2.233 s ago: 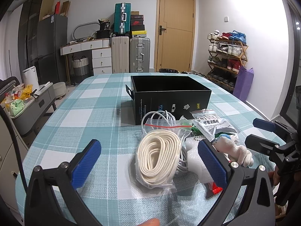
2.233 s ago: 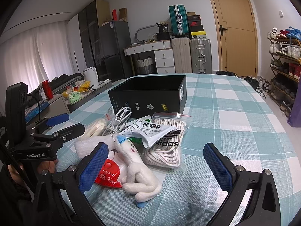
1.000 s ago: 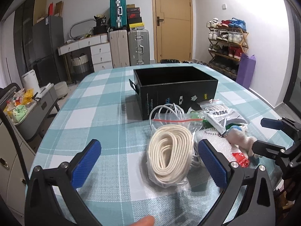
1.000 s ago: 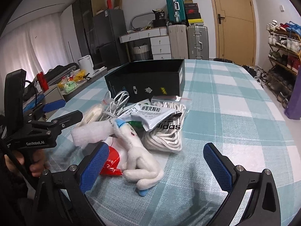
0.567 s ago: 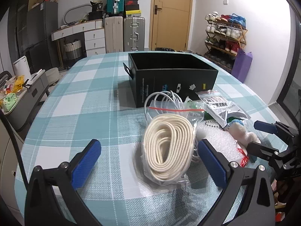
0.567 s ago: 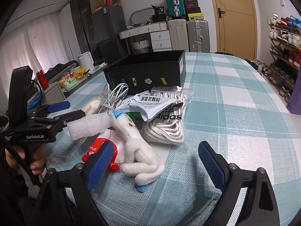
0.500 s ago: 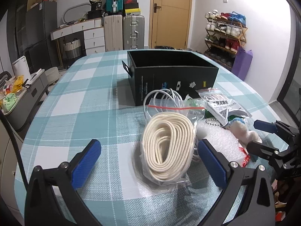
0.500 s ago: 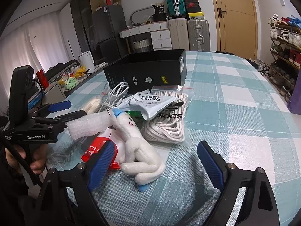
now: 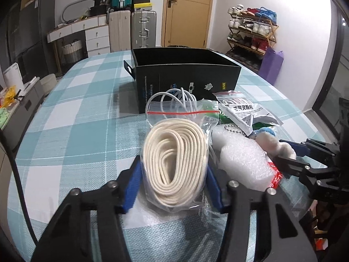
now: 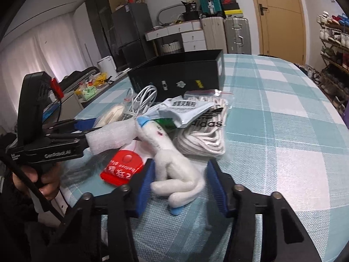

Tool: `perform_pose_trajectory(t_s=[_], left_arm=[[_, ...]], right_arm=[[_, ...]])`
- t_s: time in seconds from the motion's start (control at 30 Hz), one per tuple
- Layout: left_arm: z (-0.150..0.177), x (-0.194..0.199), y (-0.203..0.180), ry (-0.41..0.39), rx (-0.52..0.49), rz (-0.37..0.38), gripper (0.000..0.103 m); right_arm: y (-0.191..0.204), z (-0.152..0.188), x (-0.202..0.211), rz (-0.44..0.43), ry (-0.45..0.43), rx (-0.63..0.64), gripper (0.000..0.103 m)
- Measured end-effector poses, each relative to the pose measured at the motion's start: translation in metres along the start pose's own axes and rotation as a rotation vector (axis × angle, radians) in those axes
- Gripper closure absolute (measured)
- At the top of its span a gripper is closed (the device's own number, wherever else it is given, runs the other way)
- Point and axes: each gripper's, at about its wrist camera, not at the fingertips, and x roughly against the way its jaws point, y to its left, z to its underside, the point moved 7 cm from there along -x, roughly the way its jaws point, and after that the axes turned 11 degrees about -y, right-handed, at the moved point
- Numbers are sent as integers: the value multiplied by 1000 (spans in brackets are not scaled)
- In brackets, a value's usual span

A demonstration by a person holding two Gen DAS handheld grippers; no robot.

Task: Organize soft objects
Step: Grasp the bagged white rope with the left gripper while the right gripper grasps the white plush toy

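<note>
A clear bag with a coiled cream strap (image 9: 174, 161) lies on the checked tablecloth. My left gripper (image 9: 173, 185) has its blue pads closed against both sides of the bag. A white plush toy (image 10: 172, 163) lies by a red balloon packet (image 10: 123, 166). My right gripper (image 10: 180, 187) is half closed around the toy's rear, with a small gap on the right side. An open black box (image 9: 185, 74) stands behind the pile; it also shows in the right wrist view (image 10: 181, 74).
The pile holds a white cable bundle (image 9: 176, 100), a foil sachet (image 9: 246, 113), white foam wrap (image 9: 242, 161) and a bagged white rope (image 10: 205, 135). Suitcases, drawers and a shoe rack stand beyond the table.
Both grippers moved forward and down onto the pile and their jaws narrowed: the left onto the strap bag, the right around the plush toy.
</note>
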Motion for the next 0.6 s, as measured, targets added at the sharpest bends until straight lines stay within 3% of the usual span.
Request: perform_pose_trajectory(t_s=[0.23,0.6], left_arm=[[-1,6,-2,-24,-7,5,66],[-9,19,5,-79,4,-16,68]], right_arm=[[5,-1,4,-2,-30,39,62],[4,-12,18,-5,-115,55,63]])
